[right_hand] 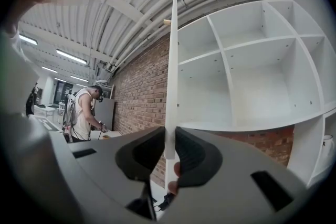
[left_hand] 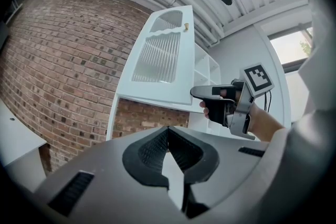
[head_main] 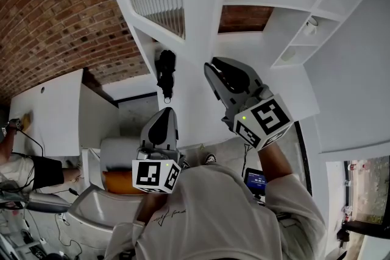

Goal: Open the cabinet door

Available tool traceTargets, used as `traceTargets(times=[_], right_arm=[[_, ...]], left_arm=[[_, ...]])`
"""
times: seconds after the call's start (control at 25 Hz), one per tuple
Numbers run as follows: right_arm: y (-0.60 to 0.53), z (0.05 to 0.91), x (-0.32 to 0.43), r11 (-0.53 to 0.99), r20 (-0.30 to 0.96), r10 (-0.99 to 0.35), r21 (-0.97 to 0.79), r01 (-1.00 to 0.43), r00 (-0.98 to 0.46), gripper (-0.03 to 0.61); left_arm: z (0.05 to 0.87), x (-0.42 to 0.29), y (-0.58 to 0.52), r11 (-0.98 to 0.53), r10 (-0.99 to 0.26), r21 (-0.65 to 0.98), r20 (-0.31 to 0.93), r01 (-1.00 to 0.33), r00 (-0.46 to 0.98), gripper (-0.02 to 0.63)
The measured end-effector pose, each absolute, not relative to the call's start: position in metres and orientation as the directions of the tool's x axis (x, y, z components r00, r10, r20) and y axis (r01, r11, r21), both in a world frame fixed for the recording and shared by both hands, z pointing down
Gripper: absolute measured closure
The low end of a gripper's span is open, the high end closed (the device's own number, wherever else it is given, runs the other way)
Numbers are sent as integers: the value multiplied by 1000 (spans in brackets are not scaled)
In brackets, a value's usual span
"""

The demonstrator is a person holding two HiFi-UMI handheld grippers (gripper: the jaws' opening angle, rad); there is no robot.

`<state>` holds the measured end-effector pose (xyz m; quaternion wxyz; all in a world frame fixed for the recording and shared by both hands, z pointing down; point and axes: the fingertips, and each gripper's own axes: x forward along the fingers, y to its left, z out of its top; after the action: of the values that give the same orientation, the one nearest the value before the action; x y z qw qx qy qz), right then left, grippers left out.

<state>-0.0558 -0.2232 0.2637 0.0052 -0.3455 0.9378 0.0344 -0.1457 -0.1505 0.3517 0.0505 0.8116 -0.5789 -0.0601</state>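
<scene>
Right gripper (right_hand: 169, 147) pinches the thin lower edge of the cabinet door (right_hand: 172, 60), which stands edge-on, well clear of the shelves (right_hand: 252, 71), likely to lever it wider; left gripper (left_hand: 168, 131) idles closed, empty.

White cabinet (right_hand: 252, 123), small white jar (right_hand: 327, 150) on its shelf.

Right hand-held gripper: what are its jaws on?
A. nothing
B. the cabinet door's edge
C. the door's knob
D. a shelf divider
B: the right hand-held gripper pinches the cabinet door, seen edge-on in the right gripper view, near its bottom corner.
</scene>
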Motion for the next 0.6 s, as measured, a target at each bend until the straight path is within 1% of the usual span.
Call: traceTargets(times=[0.6], right_arm=[[-203,263,-72,786,-50,-614,58,-616,-788,512]], left_arm=[[351,-152,-145,-315,-949,153,-37,-937,314,600]])
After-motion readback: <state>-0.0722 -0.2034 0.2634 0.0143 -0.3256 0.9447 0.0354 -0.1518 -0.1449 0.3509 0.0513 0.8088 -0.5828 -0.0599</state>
